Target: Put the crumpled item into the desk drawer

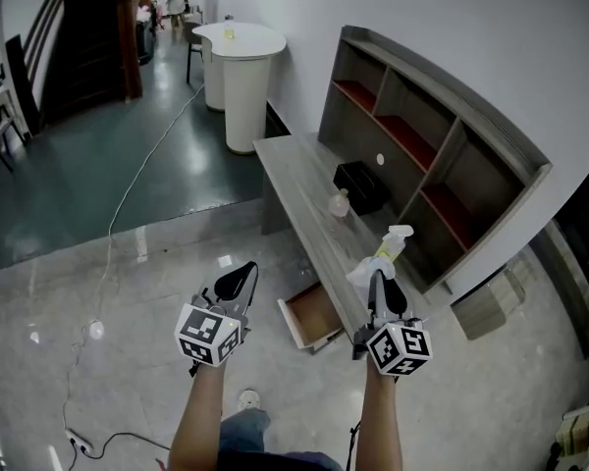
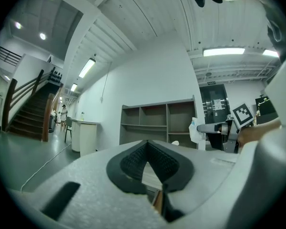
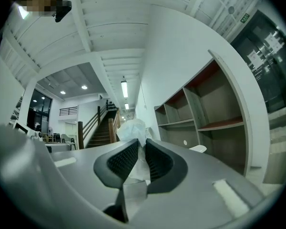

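Tongs on the right [image 1: 378, 285] clench the crumpled item [image 1: 369, 267] over the surface's [image 1: 299, 180] near end; left tongs [image 1: 241, 277] closed on nothing. Open drawer [image 1: 312, 318] lies between them, down and left of the item, nearer the right one

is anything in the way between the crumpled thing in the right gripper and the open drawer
Nothing visible does. The right gripper is shut on the crumpled item, and the drawer stands pulled out to its lower left in the head view, open top uncovered.
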Available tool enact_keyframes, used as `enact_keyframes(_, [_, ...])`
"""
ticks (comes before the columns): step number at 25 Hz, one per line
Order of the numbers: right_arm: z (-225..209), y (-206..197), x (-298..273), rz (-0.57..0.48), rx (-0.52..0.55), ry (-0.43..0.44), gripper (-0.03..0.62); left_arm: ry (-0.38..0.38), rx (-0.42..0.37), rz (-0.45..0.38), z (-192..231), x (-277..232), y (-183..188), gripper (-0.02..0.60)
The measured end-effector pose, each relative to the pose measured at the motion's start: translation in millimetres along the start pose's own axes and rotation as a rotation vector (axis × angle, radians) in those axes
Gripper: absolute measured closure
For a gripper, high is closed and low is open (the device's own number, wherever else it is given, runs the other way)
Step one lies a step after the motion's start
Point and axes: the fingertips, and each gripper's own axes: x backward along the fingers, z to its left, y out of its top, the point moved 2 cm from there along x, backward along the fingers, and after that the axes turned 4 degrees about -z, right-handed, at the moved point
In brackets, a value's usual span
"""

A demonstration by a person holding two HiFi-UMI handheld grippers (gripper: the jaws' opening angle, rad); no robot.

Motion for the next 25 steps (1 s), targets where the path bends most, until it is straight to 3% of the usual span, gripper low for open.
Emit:
enact_keyframes(9, [-17,-25,-30,0.031,-0.001,-0.106,0.531,-0.103,0.028,0.058,25,-59,-31,0.58])
enact_keyframes(17, [-31,-51,-49,0.079,0.005,-0.143,0.531,-0.126,0.07,0.103,24,-85,-59,0.58])
enact_keyframes(21, [-21,-92,-46,0.16,0.041,-0.172,0.531,-0.121,0.1,0.165,22,-73,-90,0.58])
enact_keyframes(25, [-8,-155,-47,0.255,0.069,-0.215,0.533,-0.116,0.138,0.252,29,-62,-144,0.58])
